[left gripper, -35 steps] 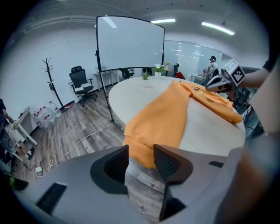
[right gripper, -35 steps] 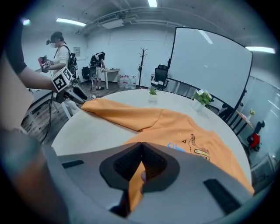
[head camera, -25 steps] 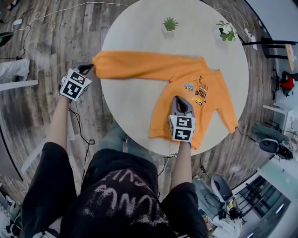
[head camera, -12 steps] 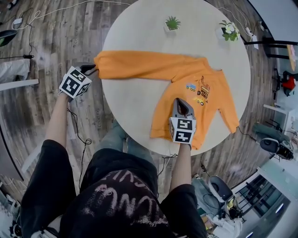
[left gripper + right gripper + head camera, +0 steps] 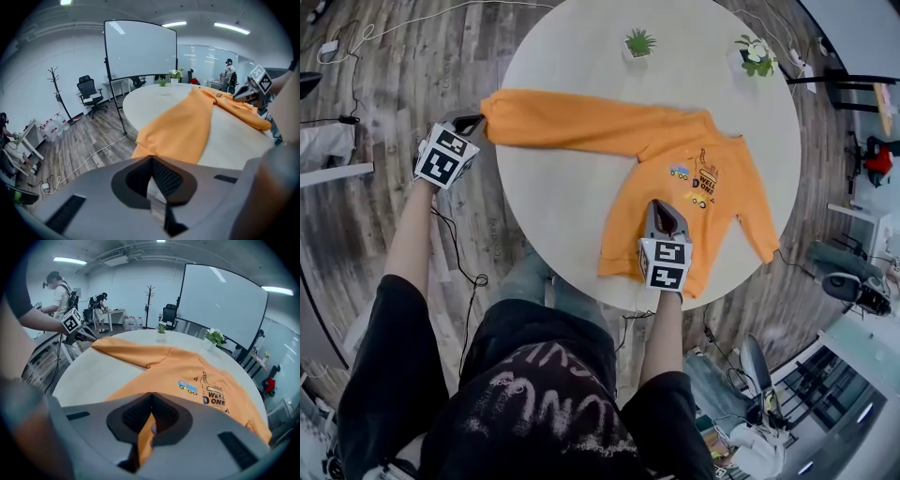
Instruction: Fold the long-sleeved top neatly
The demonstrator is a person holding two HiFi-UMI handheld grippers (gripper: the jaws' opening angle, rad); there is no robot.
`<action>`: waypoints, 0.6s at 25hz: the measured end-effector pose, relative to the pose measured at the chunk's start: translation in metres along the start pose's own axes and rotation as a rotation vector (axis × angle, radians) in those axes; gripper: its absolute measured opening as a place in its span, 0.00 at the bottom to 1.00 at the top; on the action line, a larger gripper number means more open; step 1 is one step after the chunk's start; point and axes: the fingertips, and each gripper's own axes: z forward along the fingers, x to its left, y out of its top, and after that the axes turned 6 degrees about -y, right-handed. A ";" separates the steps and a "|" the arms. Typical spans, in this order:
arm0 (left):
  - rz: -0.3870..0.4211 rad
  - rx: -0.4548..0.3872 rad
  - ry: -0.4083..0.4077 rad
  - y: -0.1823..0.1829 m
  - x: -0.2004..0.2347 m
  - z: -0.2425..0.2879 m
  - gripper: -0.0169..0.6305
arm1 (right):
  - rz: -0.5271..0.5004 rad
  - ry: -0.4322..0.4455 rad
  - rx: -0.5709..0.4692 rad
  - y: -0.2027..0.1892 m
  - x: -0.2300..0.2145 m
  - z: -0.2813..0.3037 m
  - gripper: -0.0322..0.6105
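- Stretching the top point(image 5: 694, 187) over the round bench point(image 5: 572, 56), a person holds it with two claws. Its body lies print-up at the bench's near right edge, and one sleeve point(image 5: 572, 127) is drawn straight out to the bench's left edge.
- The left claw point(image 5: 473, 122), just off the bench's left edge, has just closed its jaws and now pinches the cuff point(image 5: 492, 114). Only the very tip bites cloth, so the hold looks thin.
- The right claw point(image 5: 664, 206), above the bench's near edge, is clamped on the top's body, with orange cloth showing between its pads.
- The step in hand appears to be folding the long sleeve in over the body.
- To do it well, the left claw should lift the cuff just clear of the bench and carry it toward the print. The sleeve should stay taut enough to land flat and untwisted.
- The right claw serves best as an anchor, so the body does not slide off the bench's near edge.
- The crease should fall at the shoulder, in line with the body's side. The other sleeve point(image 5: 757, 220), at the bench's right edge, awaits the same.
- A slipped cuff is the chief risk. The nearer plant point(image 5: 639, 44), at the bench's far edge, stands well apart from the path.
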 end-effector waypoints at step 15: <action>0.177 -0.088 -0.032 0.069 -0.115 -0.017 0.04 | 0.019 -0.011 0.009 -0.079 -0.055 -0.055 0.20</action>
